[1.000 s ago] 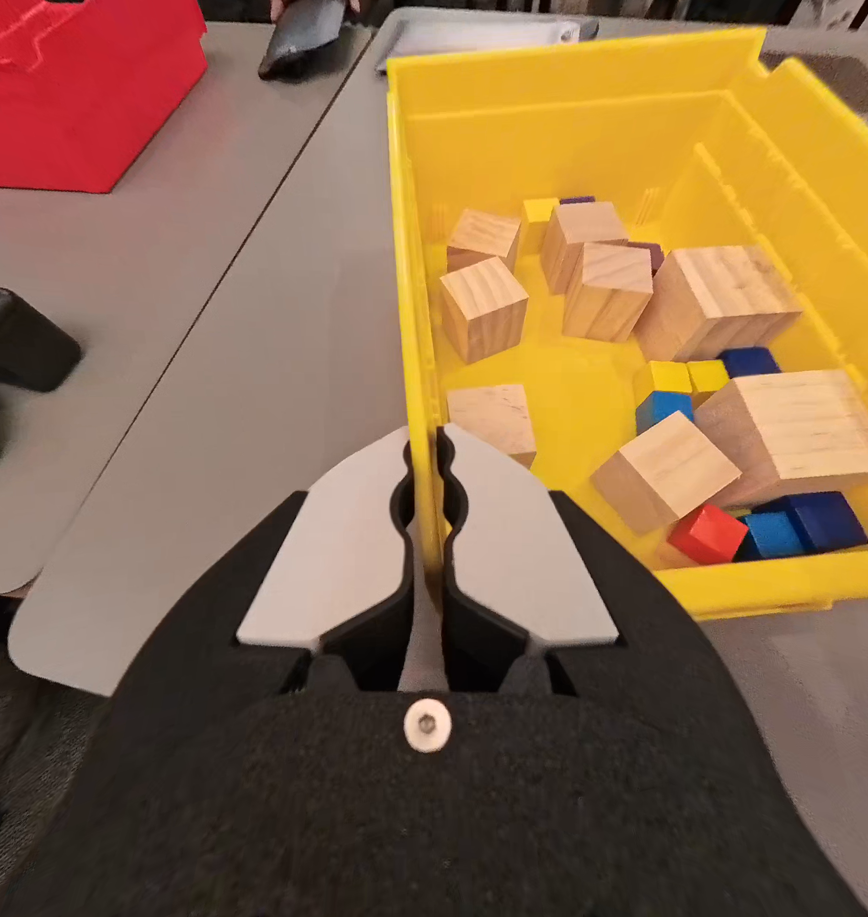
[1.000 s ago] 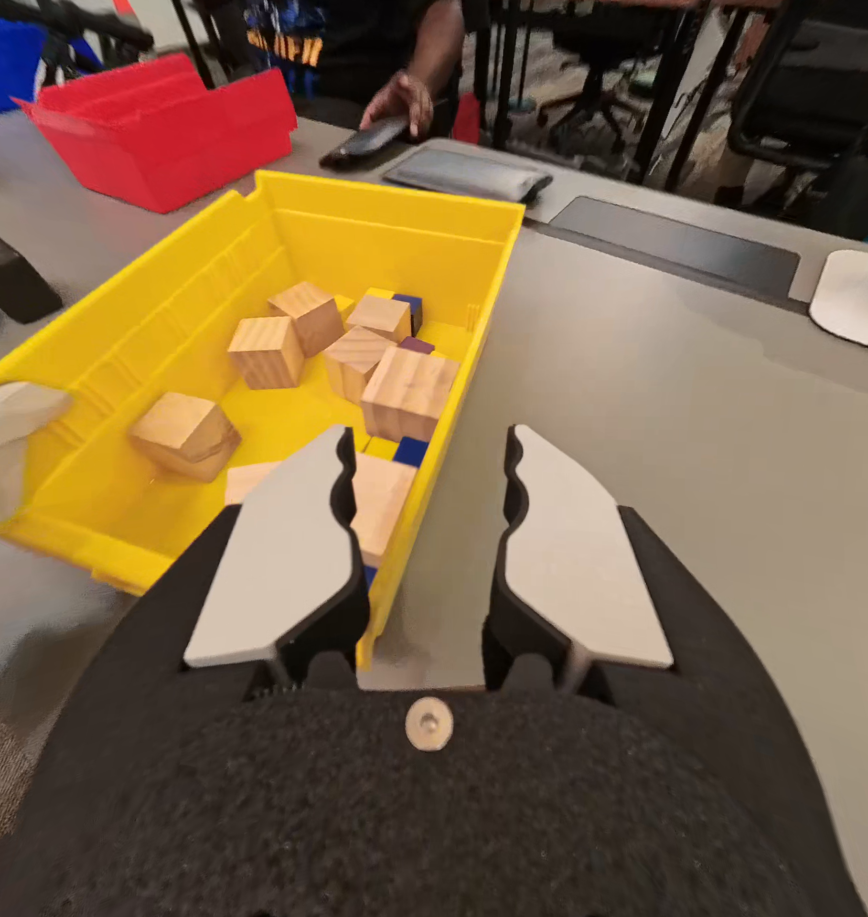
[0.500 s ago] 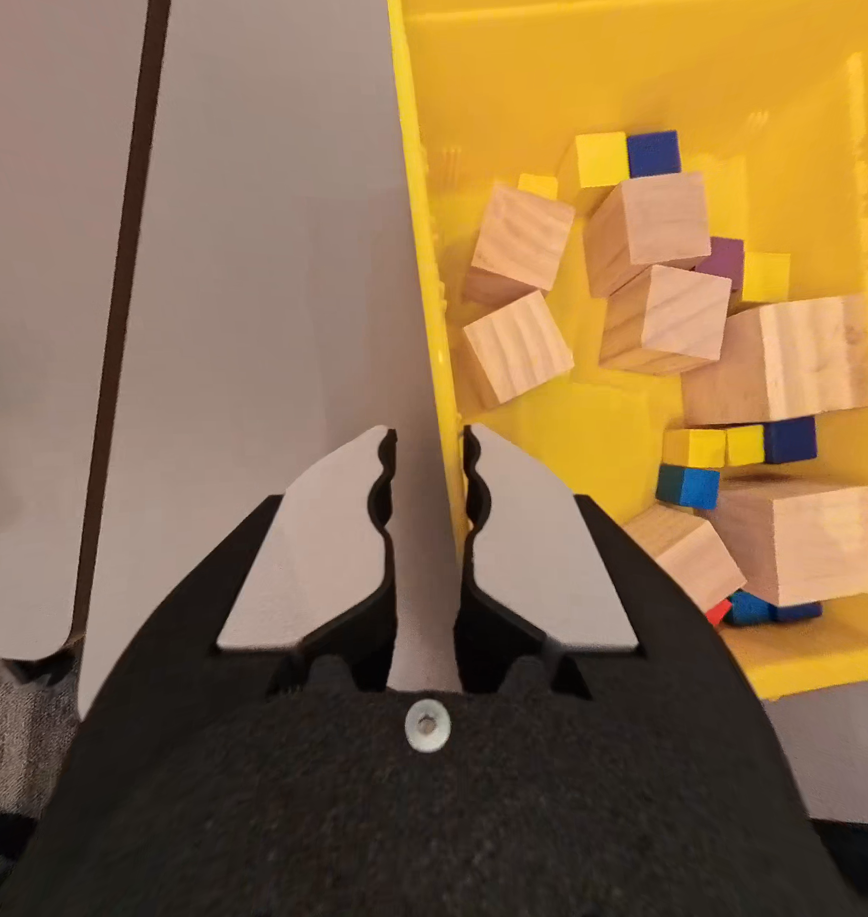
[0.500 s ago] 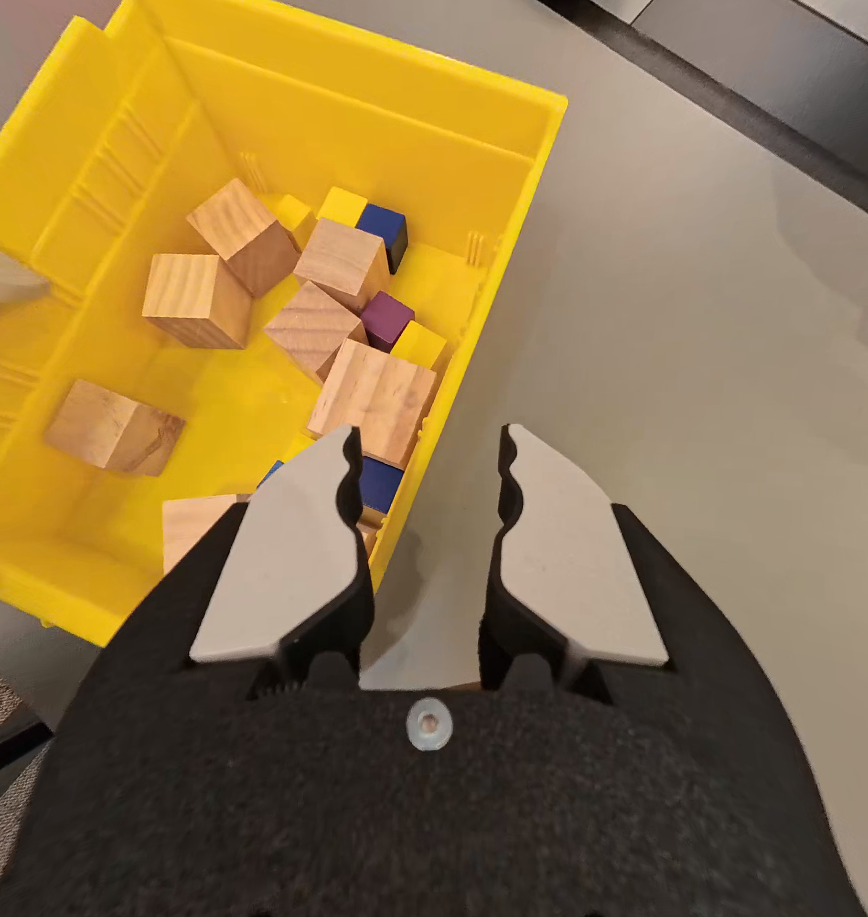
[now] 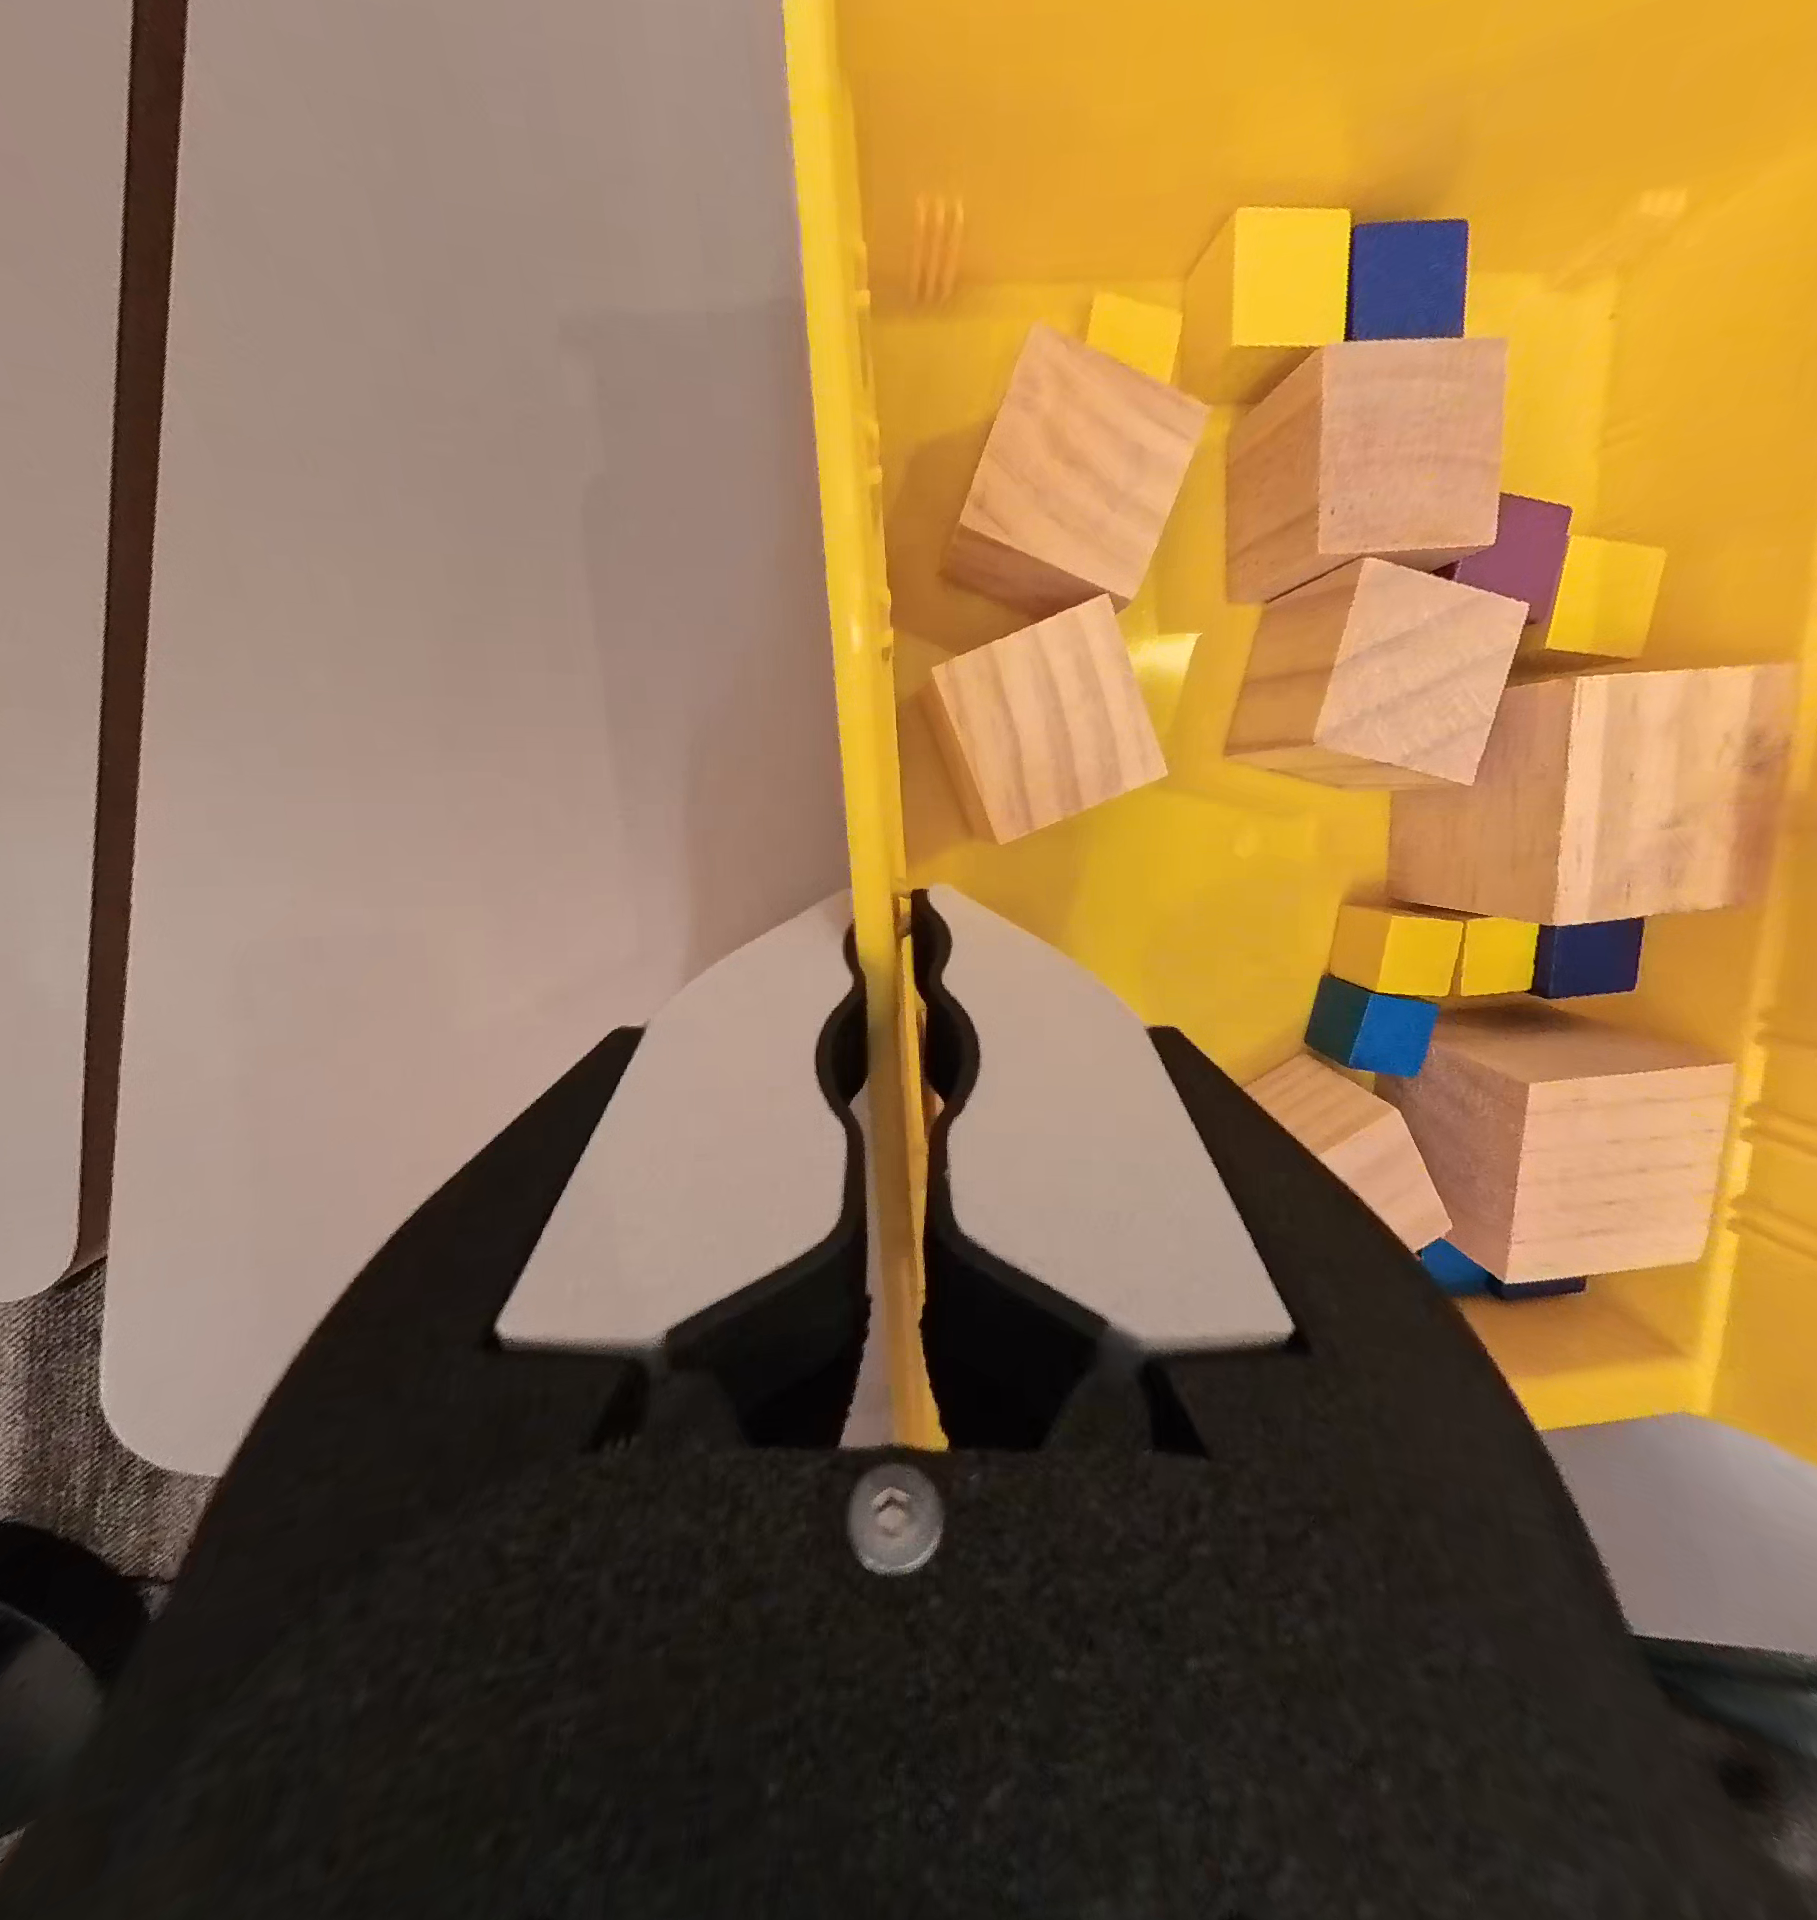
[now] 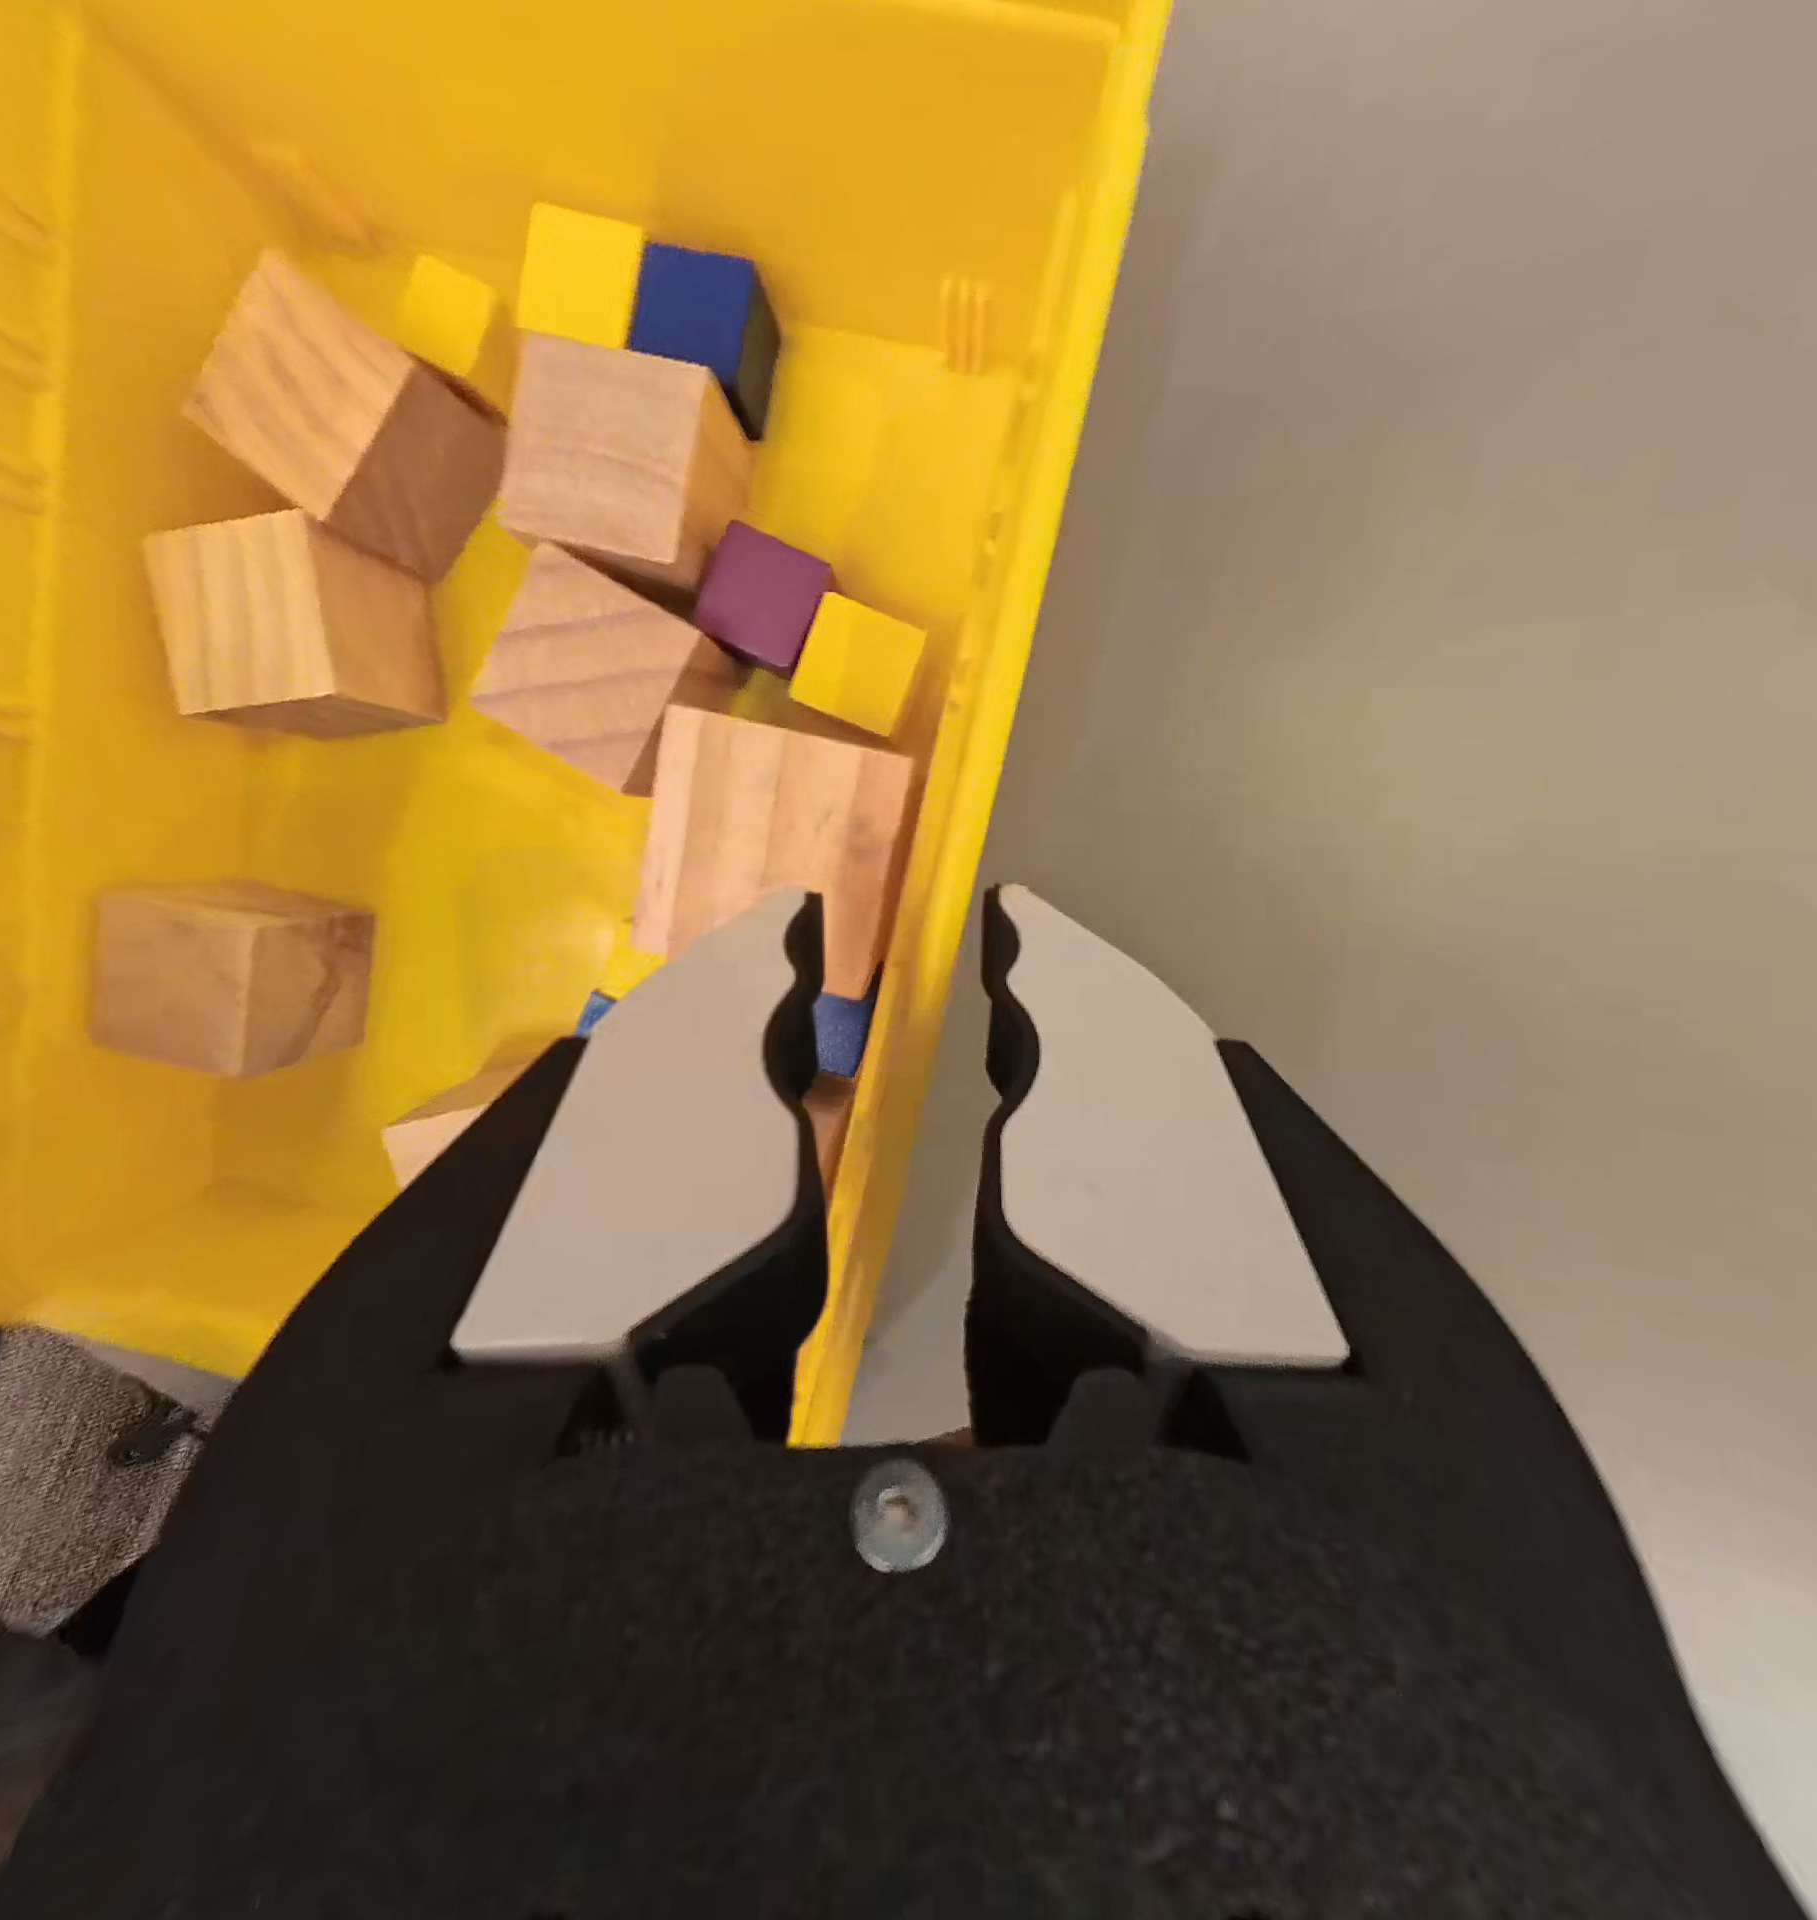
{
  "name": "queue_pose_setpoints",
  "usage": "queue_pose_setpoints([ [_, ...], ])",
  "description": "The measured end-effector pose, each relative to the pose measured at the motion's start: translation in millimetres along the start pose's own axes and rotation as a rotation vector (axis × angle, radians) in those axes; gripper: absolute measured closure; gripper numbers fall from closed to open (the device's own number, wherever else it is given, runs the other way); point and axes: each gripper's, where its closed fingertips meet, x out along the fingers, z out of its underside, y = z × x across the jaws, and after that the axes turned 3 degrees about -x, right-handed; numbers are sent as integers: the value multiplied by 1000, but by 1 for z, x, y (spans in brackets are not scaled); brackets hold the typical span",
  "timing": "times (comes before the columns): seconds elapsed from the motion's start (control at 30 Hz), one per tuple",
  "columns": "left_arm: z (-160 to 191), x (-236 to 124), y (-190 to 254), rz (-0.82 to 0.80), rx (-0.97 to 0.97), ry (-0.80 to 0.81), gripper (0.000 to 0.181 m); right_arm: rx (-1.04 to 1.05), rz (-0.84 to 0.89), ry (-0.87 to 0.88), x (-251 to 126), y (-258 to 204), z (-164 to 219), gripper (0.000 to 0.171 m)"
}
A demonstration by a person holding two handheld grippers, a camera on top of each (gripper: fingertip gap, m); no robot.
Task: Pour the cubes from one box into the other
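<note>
Grey table (image 5: pixel 468 623) under yellow box (image 5: pixel 1091 125); grey carpet (image 5: pixel 21 1382) beyond.

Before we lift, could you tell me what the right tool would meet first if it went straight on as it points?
Probably the yellow box: its side wall stands between the right tool fingers, which straddle it unclosed.

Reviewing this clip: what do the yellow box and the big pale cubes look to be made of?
Yellow box: looks like moulded plastic, smooth and slightly glossy, with thin walls and ribbed slots. Big pale cubes: apparently unpainted wood, matte, with visible grain lines. The small coloured cubes are painted, so their material is unclear.
</note>
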Motion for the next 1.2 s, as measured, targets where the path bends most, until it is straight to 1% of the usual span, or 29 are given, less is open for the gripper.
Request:
queue_pose_setpoints([
  [0.1,0,0,0,10,-3,10,176,-1,28,-66,9,1,5,147],
  [0.2,1,0,0,7,5,-2,176,-1,48,-114,16,3,10,160],
  [0.27,1,0,0,4,10,-17,176,11,33,-137,17,1,10,164],
  [0.37,3,2,1,6,13,-24,176,-47,-30,-190,17,0,11,164],
  [0.43,8,8,1,21,7,-50,176,-67,-86,-169,17,1,10,164],
  [0.5,26,21,6,39,41,-152,175,-77,-87,-121,18,7,8,164],
  [0.57,22,21,9,33,57,-127,176,-62,-82,-92,18,10,7,164],
  [0.63,17,19,14,50,45,-95,176,-29,-47,-103,17,14,10,164],
  [0.73,18,19,18,83,15,-100,176,33,-42,-121,15,17,12,165],
  [0.93,17,17,19,46,46,-97,176,16,-22,-87,12,19,9,165],
  [1.0,13,10,24,32,74,-75,177,12,-23,-59,8,24,5,166],
  [1.1,-3,-5,35,-1,98,12,176,30,-33,15,-5,33,-5,166],
  [1.2,-13,-17,58,-19,146,26,176,23,-19,32,-23,52,-8,166],
])
